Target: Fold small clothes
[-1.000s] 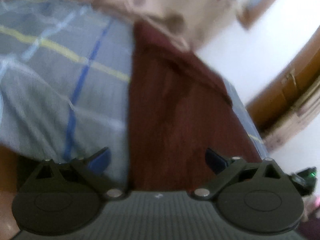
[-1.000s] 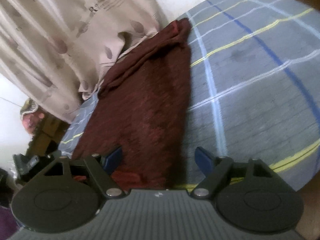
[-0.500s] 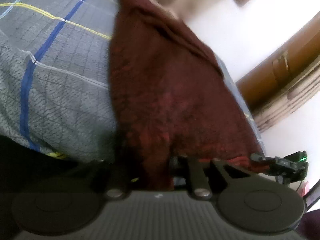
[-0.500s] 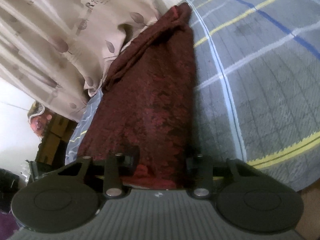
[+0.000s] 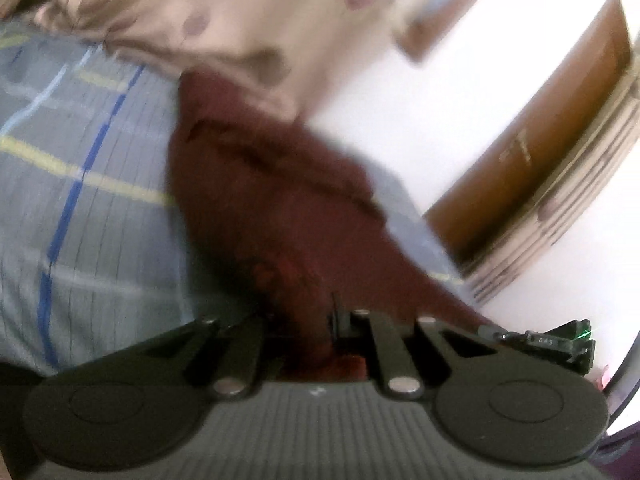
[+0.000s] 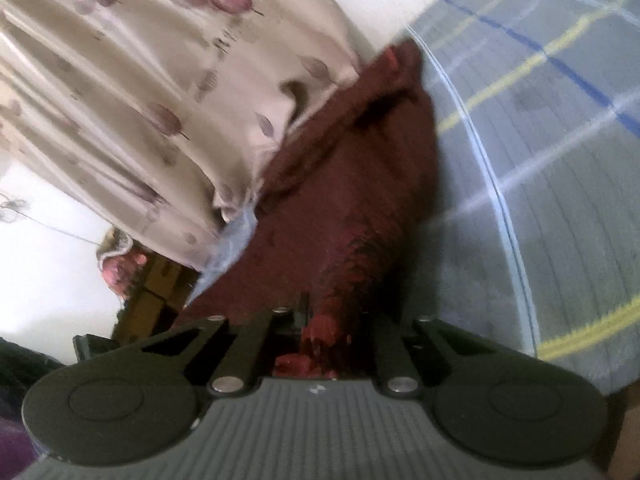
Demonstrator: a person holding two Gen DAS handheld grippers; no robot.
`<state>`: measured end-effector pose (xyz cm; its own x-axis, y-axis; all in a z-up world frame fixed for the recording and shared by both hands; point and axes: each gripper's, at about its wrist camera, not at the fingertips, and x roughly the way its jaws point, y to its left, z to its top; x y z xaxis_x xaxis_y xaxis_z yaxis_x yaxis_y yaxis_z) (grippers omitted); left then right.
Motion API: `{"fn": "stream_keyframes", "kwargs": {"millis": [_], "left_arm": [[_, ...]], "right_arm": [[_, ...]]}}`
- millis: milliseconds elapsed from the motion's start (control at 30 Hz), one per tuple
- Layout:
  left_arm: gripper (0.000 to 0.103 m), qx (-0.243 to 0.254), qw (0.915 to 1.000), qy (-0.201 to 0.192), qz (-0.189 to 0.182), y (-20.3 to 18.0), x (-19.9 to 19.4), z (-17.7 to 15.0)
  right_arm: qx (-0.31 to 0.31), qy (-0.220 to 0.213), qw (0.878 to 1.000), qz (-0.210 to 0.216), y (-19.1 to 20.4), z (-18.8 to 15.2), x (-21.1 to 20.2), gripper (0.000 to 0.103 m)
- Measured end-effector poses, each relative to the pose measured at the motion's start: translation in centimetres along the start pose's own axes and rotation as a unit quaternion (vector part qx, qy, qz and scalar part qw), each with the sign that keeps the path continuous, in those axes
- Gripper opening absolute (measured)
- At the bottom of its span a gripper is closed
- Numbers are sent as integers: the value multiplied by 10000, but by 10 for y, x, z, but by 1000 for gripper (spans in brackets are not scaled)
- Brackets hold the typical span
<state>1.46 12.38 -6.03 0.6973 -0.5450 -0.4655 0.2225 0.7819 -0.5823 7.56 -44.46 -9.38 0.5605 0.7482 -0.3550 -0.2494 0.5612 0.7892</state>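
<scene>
Both tongs now clamp the maroon garment point(image 5: 256, 208).
Left tongs point(image 5: 310, 332) and right tongs point(image 6: 332, 332), open a second ago, grip its near edge on the bed point(image 5: 80, 208); folding can begin.

Soft daylight, both views smeared by motion blur. White wall point(image 5: 400, 92) beyond the maroon cloth point(image 5: 256, 208) is blown out; plaid bedsheet point(image 6: 560, 184) beside the cloth bows with fisheye curve.

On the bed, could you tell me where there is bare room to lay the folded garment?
Bare checked sheet lies beside the maroon garment, away from the curtain. The strip between garment and curtain is crowded; both tongs grip the near edge.
</scene>
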Motion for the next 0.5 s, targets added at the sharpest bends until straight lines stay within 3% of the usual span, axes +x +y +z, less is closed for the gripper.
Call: {"fn": "stream_keyframes", "kwargs": {"millis": [500], "left_arm": [[11, 488, 9950, -870, 69, -25, -3, 74]], "right_arm": [[-609, -615, 9959, 264, 41, 83, -1, 14]]}}
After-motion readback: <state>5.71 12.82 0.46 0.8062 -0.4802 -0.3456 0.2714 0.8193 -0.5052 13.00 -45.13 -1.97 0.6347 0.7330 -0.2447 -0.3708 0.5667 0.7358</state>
